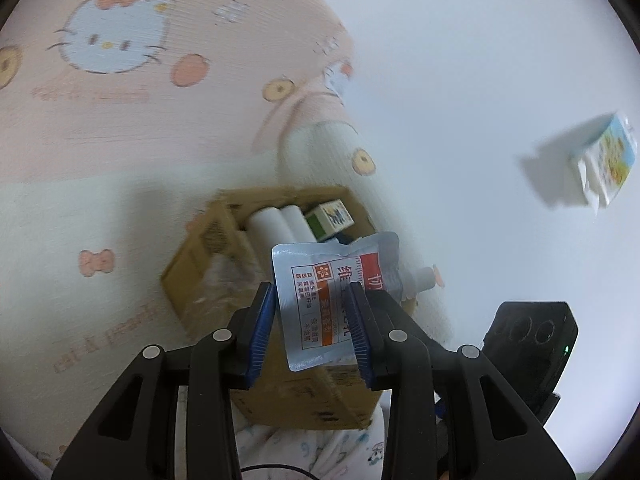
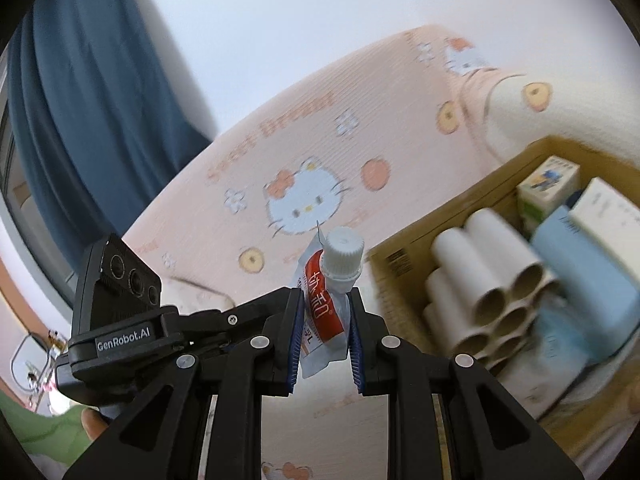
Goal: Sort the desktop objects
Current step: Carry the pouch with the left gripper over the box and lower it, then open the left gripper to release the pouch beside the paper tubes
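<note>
1. Both tools hold one spouted foil pouch (image 1: 332, 300) above the open cardboard box (image 1: 208, 248). The step in hand looks like carrying it over the box to drop it in.
2. The left tool (image 1: 312, 320) is clamped across the flat body of the pouch, its blue pads part-way apart with the pouch filling the gap between them.
3. The right tool (image 2: 326, 324) is closed tight on the pouch's neck just below the white screw cap (image 2: 343, 254), which sticks up past the pads.
4. To do this well, I judge both hands should travel together, so the pouch is neither stretched nor twisted between the two grips.
5. Aim for a free spot: the box already holds a stack of cardboard tubes (image 2: 492, 292), a small green-and-white carton (image 1: 330, 218) and a light blue pack (image 2: 588, 264).
6. Let go only once the pouch is clear inside the box rim; releasing one tool first lets the other lower it.
7. In the left wrist view, the pouch hangs directly in front of the box opening; a small carton (image 1: 604, 160) sits well apart, to the right.
</note>
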Tool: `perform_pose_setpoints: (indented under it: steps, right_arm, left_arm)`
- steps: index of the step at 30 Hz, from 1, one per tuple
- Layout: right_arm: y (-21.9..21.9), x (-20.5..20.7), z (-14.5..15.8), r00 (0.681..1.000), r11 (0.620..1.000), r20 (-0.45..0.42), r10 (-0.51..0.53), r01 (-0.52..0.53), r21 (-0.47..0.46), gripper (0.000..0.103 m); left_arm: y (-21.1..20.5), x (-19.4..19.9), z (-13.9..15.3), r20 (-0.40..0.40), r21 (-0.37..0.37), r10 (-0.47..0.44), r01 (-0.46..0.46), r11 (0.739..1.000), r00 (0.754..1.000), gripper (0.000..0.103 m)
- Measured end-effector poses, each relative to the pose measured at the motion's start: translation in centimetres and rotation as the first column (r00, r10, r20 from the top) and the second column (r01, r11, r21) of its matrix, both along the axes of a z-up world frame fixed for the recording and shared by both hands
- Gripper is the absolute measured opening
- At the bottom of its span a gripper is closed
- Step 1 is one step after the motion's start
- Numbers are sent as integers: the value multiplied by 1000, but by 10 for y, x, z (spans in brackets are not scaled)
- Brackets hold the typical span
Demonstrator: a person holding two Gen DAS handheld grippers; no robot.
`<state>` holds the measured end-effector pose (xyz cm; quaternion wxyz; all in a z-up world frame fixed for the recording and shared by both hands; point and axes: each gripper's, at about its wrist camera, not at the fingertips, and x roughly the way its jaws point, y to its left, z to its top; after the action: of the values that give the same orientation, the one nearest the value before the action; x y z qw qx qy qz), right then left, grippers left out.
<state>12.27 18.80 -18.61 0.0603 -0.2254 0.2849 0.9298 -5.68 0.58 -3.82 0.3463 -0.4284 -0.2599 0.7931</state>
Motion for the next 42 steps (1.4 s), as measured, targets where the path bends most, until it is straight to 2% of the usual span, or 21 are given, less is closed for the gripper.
perform_pose_setpoints:
  steps: [3,10,15,19,23,27,31,32,36,42]
  right_arm:
    - [19,11,4,1000,999,1,-27,27,-39,18]
    - [51,33,13,998,997,24,-53,54,-47,18]
    - [82,48,3,996,973,34,-83,88,-215,18]
    - [102,53,-10,991,947,84,-100,121,-299,18]
    - [114,51,-20,988,940,140,-67,110,-323,18]
    - [126,51,-30,985,931,167,-39,96,-352,18]
    - [133,47,-32,981,934,193,-15,83,-348,18]
    - [133,46,-32,974,941,227,-23,97,-324,18]
    - [135,42,-37,968,939,250,7,80,-334,17]
    - [126,23,-38,927,977,375,2,78,-198,17]
  left_arm:
    - [26,2,3,-6,-40,-43,43,998,999,39]
    - [78,9,10,-44,-118,-122,116,986,992,39]
    - [102,4,7,-33,-166,-175,168,972,984,39]
    - [121,-3,-2,-1,-223,-222,217,951,975,39]
    - [135,-3,-11,15,-299,-259,252,920,966,39]
    - [141,1,-18,35,-335,-307,301,893,951,40]
    - [146,7,-19,8,-401,-336,311,862,942,40]
    - [148,9,-18,-3,-417,-346,313,853,938,40]
    - [156,11,-15,-19,-452,-387,338,826,922,40]
    - [160,3,-17,9,-451,-420,379,808,907,40]
